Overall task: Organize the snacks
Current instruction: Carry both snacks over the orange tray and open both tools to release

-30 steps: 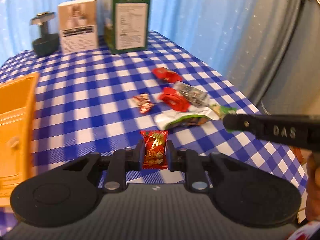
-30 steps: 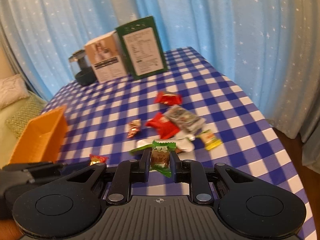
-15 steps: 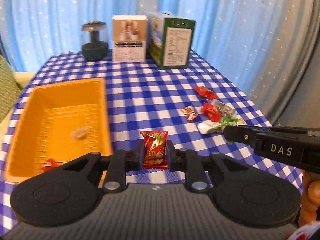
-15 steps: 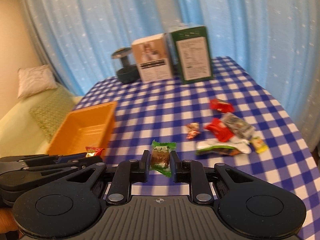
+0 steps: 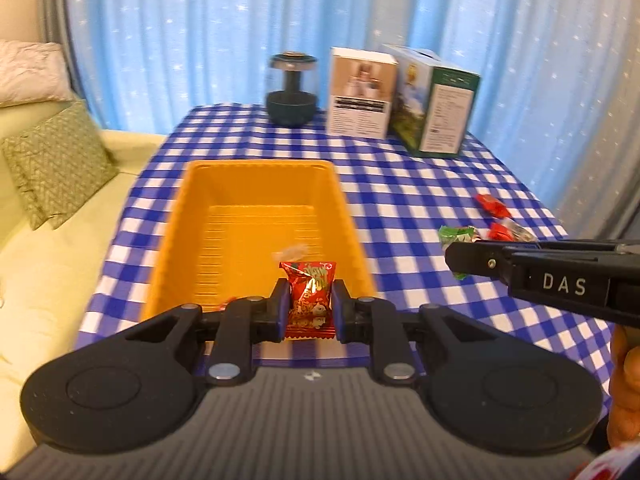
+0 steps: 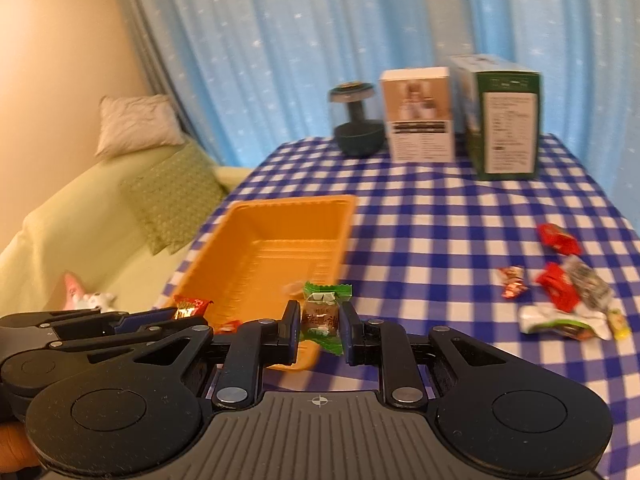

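snacks sit in both tools: left gripper [image 5: 309, 307] clamps a red candy packet [image 5: 310, 299] over the orange tray's [image 5: 256, 184] near end; right gripper [image 6: 320, 326] pinches a green-wrapped candy [image 6: 322, 314] beside it; loose wrappers [image 6: 560, 292] lie farther right on the checked tablecloth [image 6: 440, 232].

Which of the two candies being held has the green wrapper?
The one in the right gripper: the green-wrapped candy with a brown middle. The left gripper holds a red candy packet instead. Both are near the orange tray.

text: "DAS" | on: side of right tongs [image 5: 452, 258] | boxes' print: unreadable
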